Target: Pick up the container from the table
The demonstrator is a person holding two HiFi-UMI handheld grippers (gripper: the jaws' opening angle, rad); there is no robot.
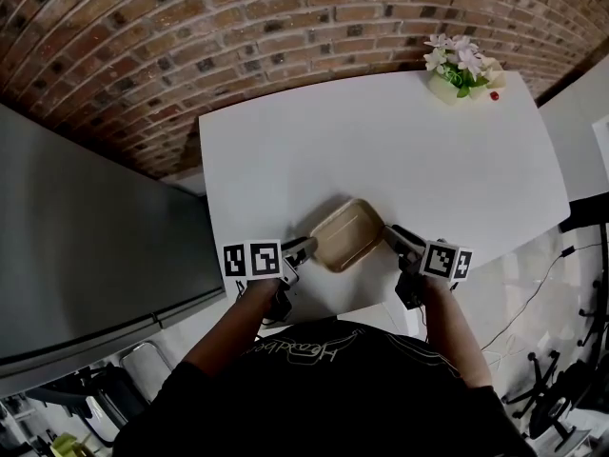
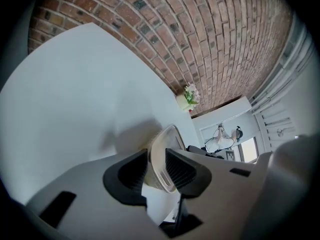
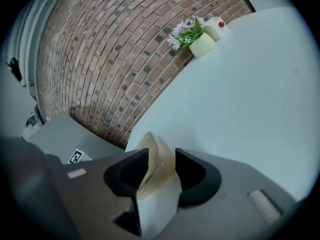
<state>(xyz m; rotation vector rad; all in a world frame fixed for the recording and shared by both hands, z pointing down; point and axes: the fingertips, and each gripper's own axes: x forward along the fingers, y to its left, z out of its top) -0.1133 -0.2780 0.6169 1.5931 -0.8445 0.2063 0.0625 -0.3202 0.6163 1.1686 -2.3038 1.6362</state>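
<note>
A shallow tan plastic container [image 1: 347,234] lies on the white table [image 1: 381,150] near its front edge. My left gripper [image 1: 303,248] is at the container's left end. In the left gripper view the container's rim [image 2: 167,139] fills the narrow gap of the left gripper [image 2: 157,161], which is shut on it. My right gripper [image 1: 392,236] is at the container's right end. In the right gripper view the right gripper [image 3: 161,159] stands open, with the container's edge [image 3: 155,149] loosely between the pads and a gap beside it.
A pale pot of flowers [image 1: 461,69] and a small red thing [image 1: 494,95] sit at the table's far right corner, against the brick wall. A grey cabinet [image 1: 86,246] stands left of the table. The table's front edge runs just below the grippers.
</note>
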